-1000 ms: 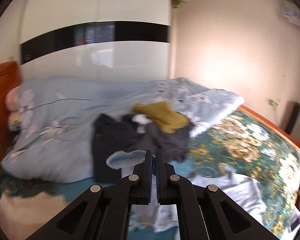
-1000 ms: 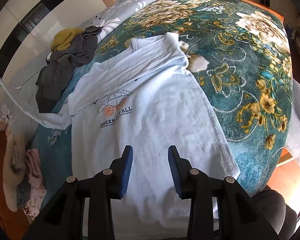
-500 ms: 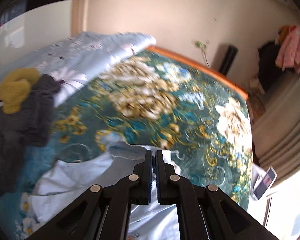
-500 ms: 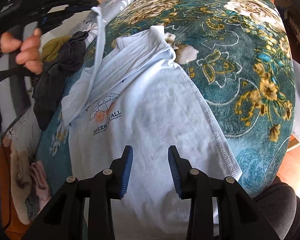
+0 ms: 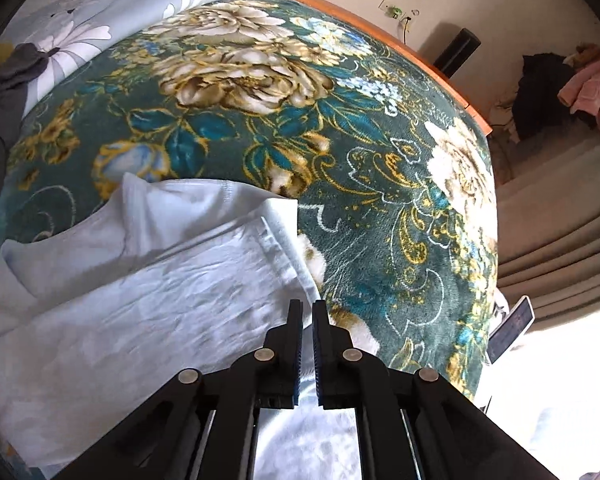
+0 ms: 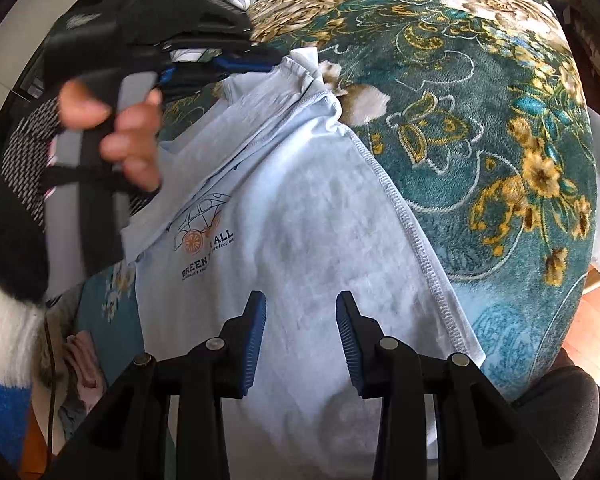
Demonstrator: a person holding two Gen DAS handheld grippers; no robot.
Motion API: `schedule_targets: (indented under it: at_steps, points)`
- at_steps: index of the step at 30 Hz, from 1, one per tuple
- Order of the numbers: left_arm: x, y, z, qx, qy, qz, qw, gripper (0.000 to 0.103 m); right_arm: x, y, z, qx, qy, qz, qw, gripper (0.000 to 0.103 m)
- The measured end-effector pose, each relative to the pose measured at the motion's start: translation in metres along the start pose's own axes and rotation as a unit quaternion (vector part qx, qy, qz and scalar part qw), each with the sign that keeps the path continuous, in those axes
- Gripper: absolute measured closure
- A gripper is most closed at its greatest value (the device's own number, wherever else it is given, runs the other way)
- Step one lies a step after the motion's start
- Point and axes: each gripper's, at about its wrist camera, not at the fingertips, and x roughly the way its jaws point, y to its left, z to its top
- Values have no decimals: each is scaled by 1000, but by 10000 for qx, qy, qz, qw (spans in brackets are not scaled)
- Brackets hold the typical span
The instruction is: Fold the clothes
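Observation:
A pale blue T-shirt (image 6: pixel 300 240) with a car print and dark lettering lies on the green floral blanket (image 6: pixel 480 120); it also shows in the left wrist view (image 5: pixel 140 300). Its sleeve is folded across the top of the body. My left gripper (image 5: pixel 307 308) is shut on the edge of that folded sleeve, low over the shirt's right side; it also shows in the right wrist view (image 6: pixel 256 62), held by a hand. My right gripper (image 6: pixel 301 308) is open and empty above the shirt's lower half.
A pale floral duvet (image 5: pixel 120 12) and a pile of dark clothes (image 5: pixel 0 120) lie at the far left of the bed. The wooden bed edge (image 5: pixel 400 40) runs along the far side. A phone (image 5: pixel 512 324) lies past the blanket's right edge. Pink clothes (image 6: pixel 84 364) lie left.
My left gripper has carried the sleeve from high over the duvet side across and down onto the shirt body. The right gripper has stayed open above the lower half.

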Motion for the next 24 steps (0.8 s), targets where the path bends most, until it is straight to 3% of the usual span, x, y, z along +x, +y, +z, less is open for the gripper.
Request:
schedule_targets:
  at_steps: [1, 2, 3, 8, 13, 17, 22, 24]
  points:
    - [-19, 8, -6, -60, -107, 10, 9999, 78, -1, -1, 1, 4, -33, 3, 10000, 65]
    - [-40, 20, -19, -178, -250, 69, 9995, 60, -3, -3, 2, 21, -61, 12, 10000, 65]
    - [-54, 35, -36, -310, -302, 182, 9989, 50, -5, -6, 3, 38, -90, 21, 10000, 65]
    - [-103, 107, -131, -1067, -286, 860, 9901, 49, -13, -27, 4, 325, -155, -1, 9994, 65]
    - [-122, 166, -211, -1965, -139, 1322, 9714, 49, -20, -30, -6, 264, -43, 95, 9996, 65]
    - [-118, 176, -216, -2061, -366, 1589, 9649, 49, -23, -24, -9, 97, 72, 246, 9996, 65]
    - [-101, 182, -182, -1924, -625, 2063, 9573, 49, -27, -10, 10, -164, 56, 489, 9987, 65]
    - [-93, 186, -168, -1892, -718, 2167, 9550, 49, -28, -3, 26, -255, 19, 564, 9981, 61]
